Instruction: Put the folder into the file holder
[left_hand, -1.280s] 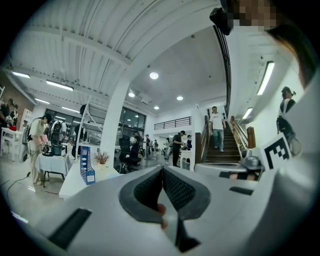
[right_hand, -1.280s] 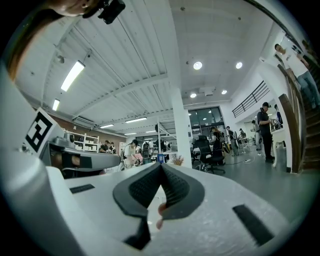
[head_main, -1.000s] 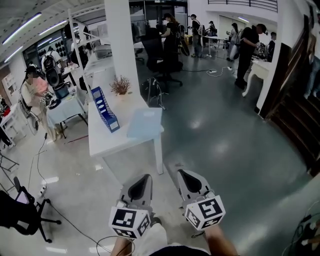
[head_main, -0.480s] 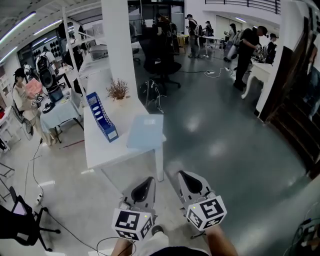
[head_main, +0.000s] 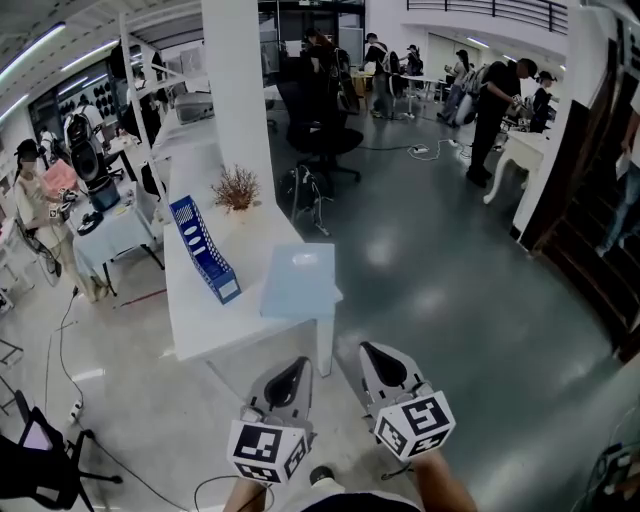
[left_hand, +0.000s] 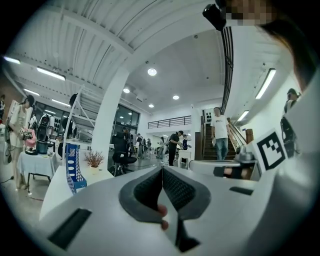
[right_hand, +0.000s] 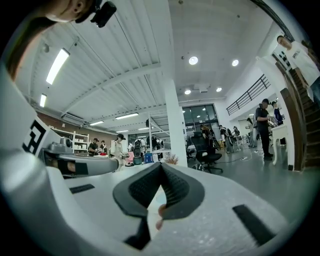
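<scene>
A light blue folder (head_main: 300, 280) lies flat at the near right corner of a white table (head_main: 200, 315). To its left on the same table a blue file holder (head_main: 203, 248) stands upright; the left gripper view also shows the file holder (left_hand: 73, 167), far off at the left. My left gripper (head_main: 290, 372) and right gripper (head_main: 378, 362) are held side by side over the floor, short of the table's near edge, pointing level toward it. Both are shut and hold nothing. Each gripper view shows the pads meeting at the tips, the left gripper (left_hand: 162, 170) and the right gripper (right_hand: 161, 167) alike.
A white pillar (head_main: 240, 90) rises behind the table, with a small dried plant (head_main: 237, 187) at its foot. A black office chair (head_main: 320, 130) stands beyond. Cables (head_main: 68, 330) run over the floor at the left. People stand at desks in the background. Stairs (head_main: 600, 250) are at the right.
The table with the folder and file holder has drawn nearer in the head view. Both grippers have moved forward together toward it, still shut.
</scene>
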